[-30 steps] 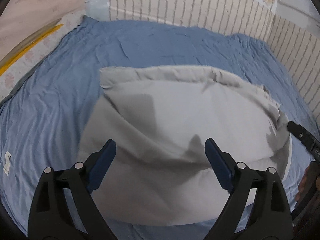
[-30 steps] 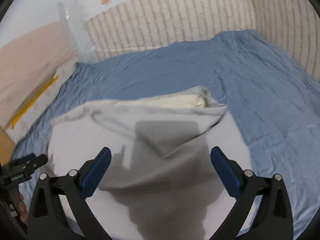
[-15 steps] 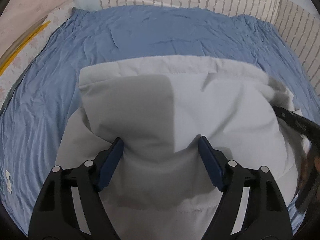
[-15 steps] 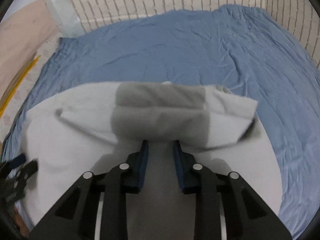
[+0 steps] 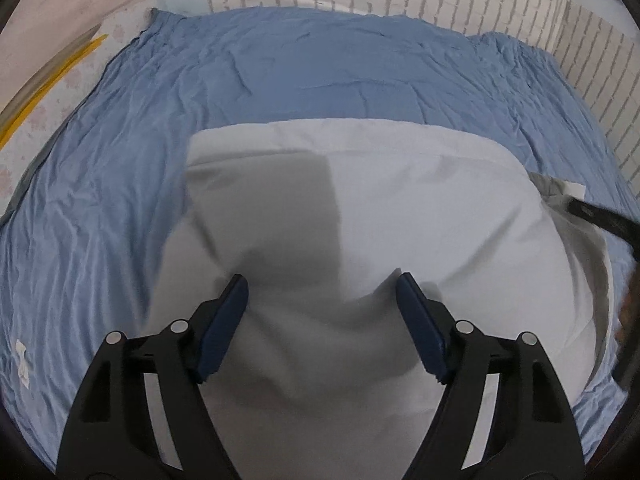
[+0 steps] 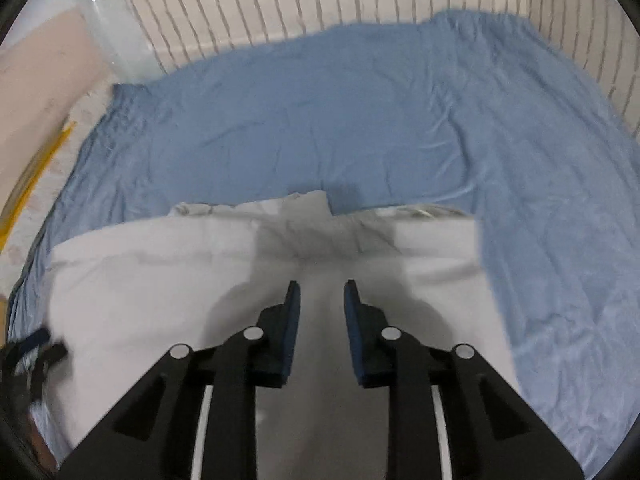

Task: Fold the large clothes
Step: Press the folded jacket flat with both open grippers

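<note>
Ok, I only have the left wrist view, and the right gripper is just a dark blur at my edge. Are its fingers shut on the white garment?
Observer: No. In the right wrist view the right gripper has its fingers a narrow gap apart with nothing pinched between them. The white garment lies beneath.
Operator: What does the garment's far edge look like from there?
Observer: Crumpled fabric is bunched along it, and a small flap sticks out onto the blue sheet.
Operator: Can that camera see my left gripper?
Observer: Only as a dark blur at the picture's left edge, the left gripper near the garment's left side. Its fingers cannot be made out there.
</note>
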